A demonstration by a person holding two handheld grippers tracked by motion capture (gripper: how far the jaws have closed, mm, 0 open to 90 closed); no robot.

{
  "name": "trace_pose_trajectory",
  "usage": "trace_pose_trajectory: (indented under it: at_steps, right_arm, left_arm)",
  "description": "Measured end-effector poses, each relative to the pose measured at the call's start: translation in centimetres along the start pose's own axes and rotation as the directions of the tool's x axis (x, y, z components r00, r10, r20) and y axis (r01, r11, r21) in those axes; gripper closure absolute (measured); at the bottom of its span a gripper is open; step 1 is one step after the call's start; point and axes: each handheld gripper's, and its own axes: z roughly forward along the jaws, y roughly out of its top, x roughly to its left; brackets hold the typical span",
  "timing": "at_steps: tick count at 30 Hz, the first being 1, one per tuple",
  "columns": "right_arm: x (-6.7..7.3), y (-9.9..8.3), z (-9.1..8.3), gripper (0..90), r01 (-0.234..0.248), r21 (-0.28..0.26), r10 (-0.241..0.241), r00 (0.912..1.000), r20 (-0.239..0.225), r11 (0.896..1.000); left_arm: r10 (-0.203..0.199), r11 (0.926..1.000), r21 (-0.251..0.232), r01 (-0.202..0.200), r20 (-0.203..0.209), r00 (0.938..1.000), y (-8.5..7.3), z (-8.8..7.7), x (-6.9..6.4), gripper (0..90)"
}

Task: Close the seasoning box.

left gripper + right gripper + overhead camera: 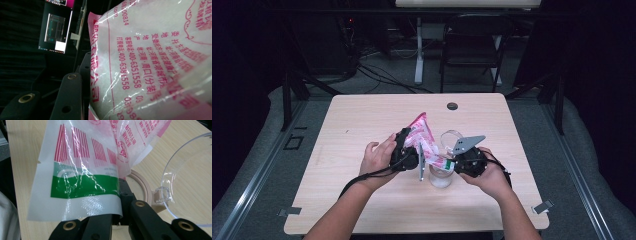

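**Bag held tilted over the jar, low corner at the rim**

While both forearms rested near the middle of the pale wooden tabletop (362,120), the pink-and-white printed plastic bag of white granules (424,142) hung between the two tools, clear of the wood. The left hand-held gripper (408,150) clasped the bag's upper body; in the left gripper view the filled pouch (150,62) bulged against the black jaw, so the jaws stood part-way apart around its bulk. The right hand-held gripper (462,162) was clenched on the bag's lower corner, and in the right gripper view its jaws were pinched tight on the flat white edge below the green band (82,187).

The bag's long axis ran on a slant, from its high tip at the far left down to the pinched corner at the near right. Just beneath that low corner stood the clear glass jar (441,176), with its round beige-rimmed mouth (142,185) showing just behind the right jaws. A clear hinged lid (190,182) stood open on the far right side of the mouth.

The right hand was the nearer one to the jar, almost over it, while the left held the weight higher and farther left. The coming move seemed to turn on the low corner staying above the mouth as the left end tipped up; whether the corner was already cut open I could not tell.
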Motion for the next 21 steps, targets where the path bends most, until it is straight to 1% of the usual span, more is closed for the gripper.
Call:
trace_pose_trajectory:
  at_steps: [4, 12, 21]
  right_arm:
    - [-0.1, -0.07, -0.03, 90.0, 0.0, 0.003, 0.0, 1.0, 0.006, 1.0]
    - [-0.19, -0.1, -0.11, 90.0, 0.002, 0.003, -0.002, 1.0, 0.005, 1.0]
    - [-0.22, -0.12, -0.19, 90.0, 0.002, 0.001, -0.002, 1.0, 0.005, 1.0]
  left_arm:
    - [0.001, 1.0, -0.003, -0.001, 0.004, 1.0, 0.07, -0.04, -0.01, 59.0]
    - [0.006, 0.9999, -0.01, -0.006, -0.005, 1.0, 0.15, -0.13, 0.01, 59.0]
    - [0.008, 0.9999, -0.01, -0.008, -0.005, 1.0, 0.25, -0.24, 0.12, 59.0]
